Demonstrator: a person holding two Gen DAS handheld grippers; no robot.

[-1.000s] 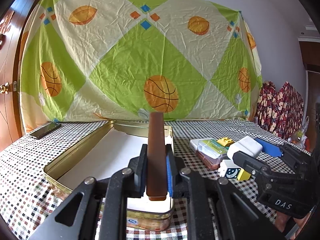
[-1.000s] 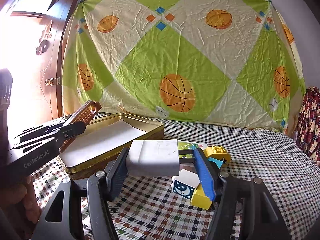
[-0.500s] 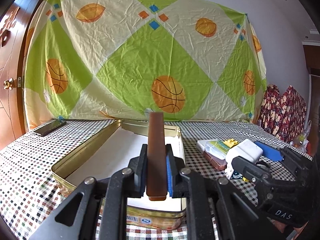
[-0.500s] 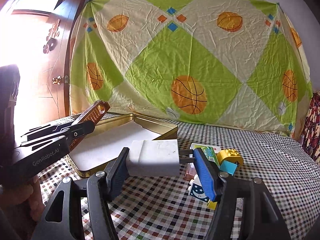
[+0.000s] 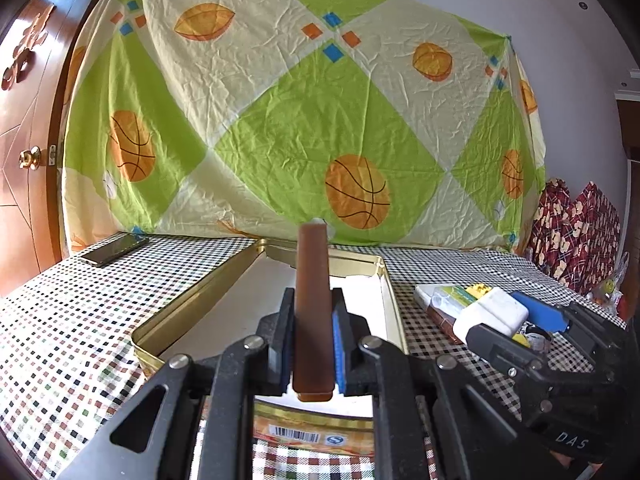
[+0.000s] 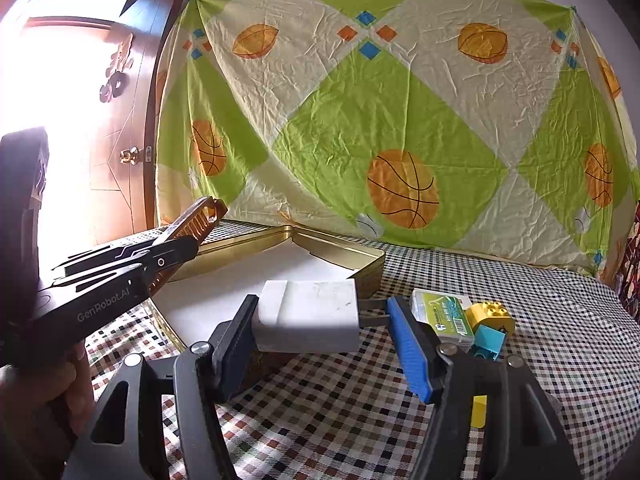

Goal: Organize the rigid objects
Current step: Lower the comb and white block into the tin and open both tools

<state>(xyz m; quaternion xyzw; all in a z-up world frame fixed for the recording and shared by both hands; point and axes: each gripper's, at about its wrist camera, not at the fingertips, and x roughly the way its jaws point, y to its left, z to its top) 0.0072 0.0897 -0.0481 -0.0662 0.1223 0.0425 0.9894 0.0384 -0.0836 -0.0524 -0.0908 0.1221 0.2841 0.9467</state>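
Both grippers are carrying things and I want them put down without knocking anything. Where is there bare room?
The gold tin has a bare white floor. Checked cloth lies bare between the tin and the phone, and to the right of the yellow block. It is crowded around the clear case and blocks.

Daylight, bright overall. Right wrist view: doorway [image 6: 52, 128] at left blown out, glare washing its edge. Soft shadows on tablecloth [image 6: 560, 340]. Fisheye bending, dark corners. Focus sharp.
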